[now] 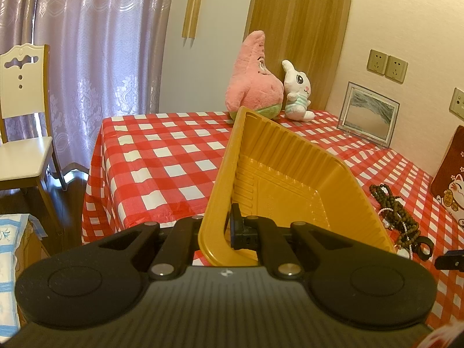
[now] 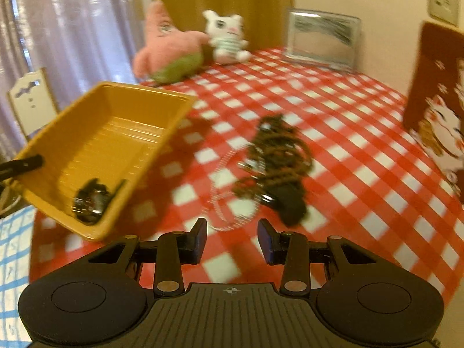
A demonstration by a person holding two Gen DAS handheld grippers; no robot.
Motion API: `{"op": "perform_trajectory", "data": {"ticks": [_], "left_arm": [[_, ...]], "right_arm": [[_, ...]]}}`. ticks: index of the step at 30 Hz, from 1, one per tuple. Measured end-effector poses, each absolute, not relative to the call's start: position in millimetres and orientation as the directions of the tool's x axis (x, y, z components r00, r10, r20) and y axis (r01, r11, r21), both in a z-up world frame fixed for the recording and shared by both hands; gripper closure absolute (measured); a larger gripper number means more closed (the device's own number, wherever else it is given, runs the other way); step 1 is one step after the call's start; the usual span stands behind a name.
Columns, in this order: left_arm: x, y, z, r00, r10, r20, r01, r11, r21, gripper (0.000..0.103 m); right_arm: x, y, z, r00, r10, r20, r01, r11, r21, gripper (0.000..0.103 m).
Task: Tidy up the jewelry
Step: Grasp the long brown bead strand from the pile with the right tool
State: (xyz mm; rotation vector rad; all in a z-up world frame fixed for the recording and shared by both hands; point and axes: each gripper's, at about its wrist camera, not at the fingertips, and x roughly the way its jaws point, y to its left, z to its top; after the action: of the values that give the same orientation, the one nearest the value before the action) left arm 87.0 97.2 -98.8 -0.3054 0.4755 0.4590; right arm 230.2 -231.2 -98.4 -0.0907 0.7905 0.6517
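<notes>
Left gripper clamped the yellow tray's rim, tilting it above the tabletop, one dark piece already inside. Right gripper hung released and empty near the bead tangle; next it needed lowering to pinch a strand.

table: red-white checked cloth | on it: bead tangle, two plush toys, frame

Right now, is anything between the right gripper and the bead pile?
Nothing visible. The right gripper is open and empty, with only bare tablecloth between it and the bead pile. The tray sits off to the left.
</notes>
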Motion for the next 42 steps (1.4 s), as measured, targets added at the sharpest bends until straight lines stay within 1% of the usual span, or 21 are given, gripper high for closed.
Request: {"op": "perform_trajectory", "data": {"ticks": [8,23,31,37,40,42], "left_arm": [[87.2,97.2,-98.7,0.791,0.350,-0.502,-0.489,0.854,-0.175,0.098],[87.8,97.0,-98.8,0.791,0.350,-0.502,-0.489,0.855,-0.174,0.098],[88.1,97.0,-98.6,0.790,0.350,-0.503,-0.489,0.854,-0.174,0.098],[88.2,97.0,-98.5,0.790,0.351,-0.503,-0.490,0.855,-0.174,0.097],[88.0,97.2,-98.6,0.790,0.351,-0.503,-0.490,0.854,-0.174,0.097],[88.1,97.2,-98.5,0.790,0.351,-0.503,-0.490,0.854,-0.173,0.097]], "right_arm": [[244.4,-240.1,-100.7,0.556,0.465,-0.689,-0.557,0.823,0.106,0.063],[269.3,-212.5,-105.4,0.583,0.465,-0.666,-0.662,0.747,-0.058,0.063],[288.5,-183.9,-115.9,0.609,0.464,-0.643,-0.729,0.647,-0.224,0.063],[297.2,-160.4,-134.7,0.625,0.443,-0.643,-0.765,0.513,-0.390,0.063],[299.6,-152.0,-146.6,0.649,0.411,-0.640,-0.756,0.442,-0.483,0.063],[301.6,-149.6,-153.3,0.656,0.396,-0.643,-0.753,0.402,-0.520,0.063]]}}
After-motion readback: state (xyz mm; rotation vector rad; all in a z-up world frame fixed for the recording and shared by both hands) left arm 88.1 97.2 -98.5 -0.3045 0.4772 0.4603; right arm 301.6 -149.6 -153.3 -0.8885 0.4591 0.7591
